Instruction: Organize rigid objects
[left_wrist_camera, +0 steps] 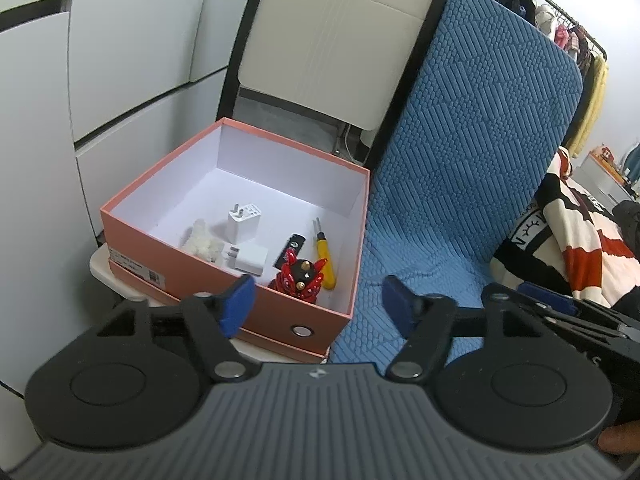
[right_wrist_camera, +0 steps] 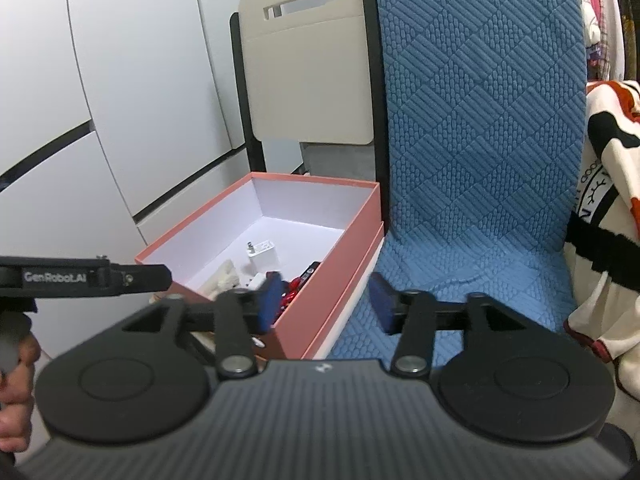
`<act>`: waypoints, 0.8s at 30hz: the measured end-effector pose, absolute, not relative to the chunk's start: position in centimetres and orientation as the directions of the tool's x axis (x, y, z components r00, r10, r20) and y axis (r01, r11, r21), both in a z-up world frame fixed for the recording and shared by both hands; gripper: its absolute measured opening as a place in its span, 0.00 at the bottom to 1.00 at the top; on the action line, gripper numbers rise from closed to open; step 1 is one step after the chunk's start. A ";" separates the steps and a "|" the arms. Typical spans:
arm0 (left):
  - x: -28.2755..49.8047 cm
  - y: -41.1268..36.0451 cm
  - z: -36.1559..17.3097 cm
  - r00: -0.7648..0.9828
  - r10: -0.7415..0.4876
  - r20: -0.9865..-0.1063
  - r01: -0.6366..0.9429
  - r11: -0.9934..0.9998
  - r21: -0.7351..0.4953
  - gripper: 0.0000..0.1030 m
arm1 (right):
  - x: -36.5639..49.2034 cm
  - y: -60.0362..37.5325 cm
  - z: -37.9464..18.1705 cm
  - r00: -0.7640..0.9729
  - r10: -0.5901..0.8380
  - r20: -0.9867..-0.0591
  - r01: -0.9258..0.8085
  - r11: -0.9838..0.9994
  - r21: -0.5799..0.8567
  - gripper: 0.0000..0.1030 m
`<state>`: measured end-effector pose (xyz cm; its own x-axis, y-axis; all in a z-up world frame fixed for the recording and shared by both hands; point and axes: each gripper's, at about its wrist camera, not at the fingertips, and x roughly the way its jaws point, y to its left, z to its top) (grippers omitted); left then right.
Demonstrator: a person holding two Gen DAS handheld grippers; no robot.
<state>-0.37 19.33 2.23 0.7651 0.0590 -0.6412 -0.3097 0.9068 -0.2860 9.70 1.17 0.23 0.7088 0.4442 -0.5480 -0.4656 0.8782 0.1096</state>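
Note:
An open pink box (left_wrist_camera: pixel 132 206) with a white inside stands on a cream chair seat. In it lie two white chargers (left_wrist_camera: pixel 245 222), a white fluffy piece (left_wrist_camera: pixel 202 245), a black stick (left_wrist_camera: pixel 290 249), a yellow-handled tool (left_wrist_camera: pixel 325 258) and a red and black figurine (left_wrist_camera: pixel 300 279). My left gripper (left_wrist_camera: pixel 318 306) is open and empty, just in front of the box's near right corner. My right gripper (right_wrist_camera: pixel 326 302) is open and empty, over the box's right wall (right_wrist_camera: pixel 332 276) and the blue cushion (right_wrist_camera: pixel 472 160).
A blue quilted cushion (left_wrist_camera: pixel 472 140) covers the chair to the right of the box. A cream chair back (left_wrist_camera: pixel 340 40) rises behind the box. White cabinet doors (left_wrist_camera: pixel 120 60) stand at the left. A patterned blanket (left_wrist_camera: pixel 572 248) lies at the right.

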 end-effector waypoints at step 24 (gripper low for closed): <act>-0.5 19.6 2.1 0.749 0.104 -0.654 -0.342 0.906 -0.248 1.00 | 10.3 1.5 -0.3 0.713 0.417 -0.564 -0.466 0.883 0.064 0.85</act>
